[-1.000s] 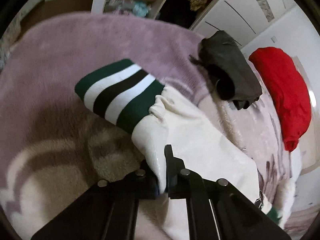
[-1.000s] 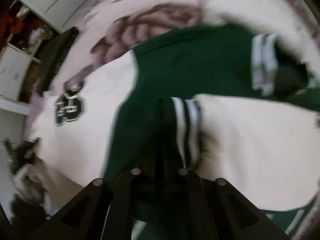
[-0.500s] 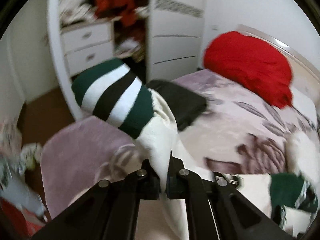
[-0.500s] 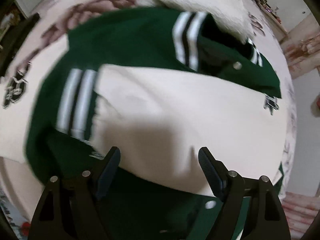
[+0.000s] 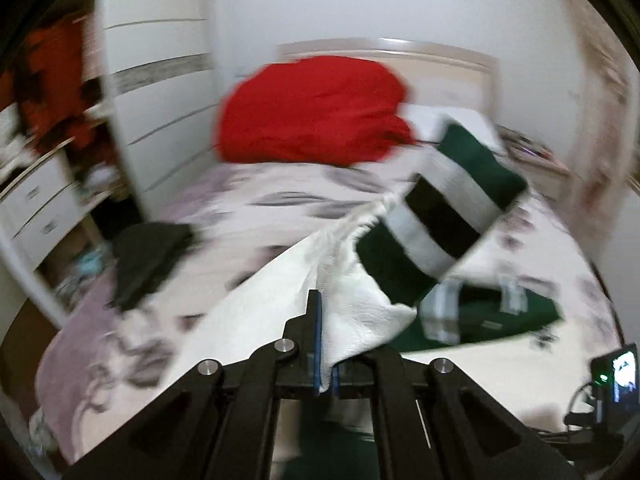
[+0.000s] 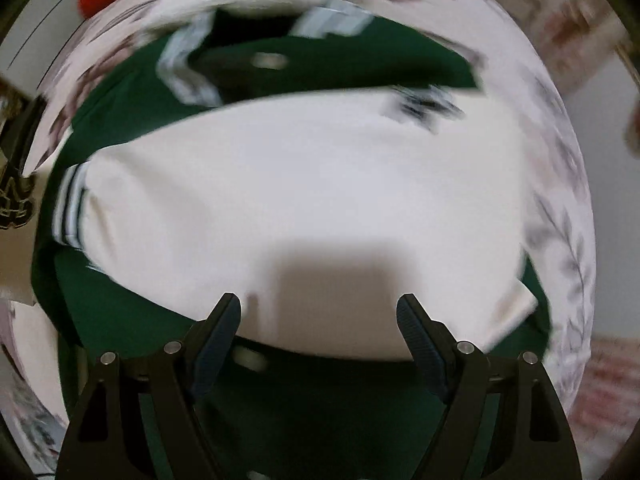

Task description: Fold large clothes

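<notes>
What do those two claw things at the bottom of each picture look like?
Both are matte black, angular frames with triangular cut-outs and round silver bolt heads. The left gripper has thin blue-edged pads. The right gripper has two tapered fingers lined with dark blue ribbed pads. No cables or sleeves show.

Home bedroom, bed (image 5: 304,200) with floral cover, headboard (image 5: 400,50), white wardrobe (image 5: 160,80), drawers (image 5: 36,204)

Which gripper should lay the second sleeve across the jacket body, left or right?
Left. The left gripper is already shut on the white sleeve, striped cuff dangling above the bed. The right gripper is open and empty over the sleeve already folded across the green jacket.
</notes>
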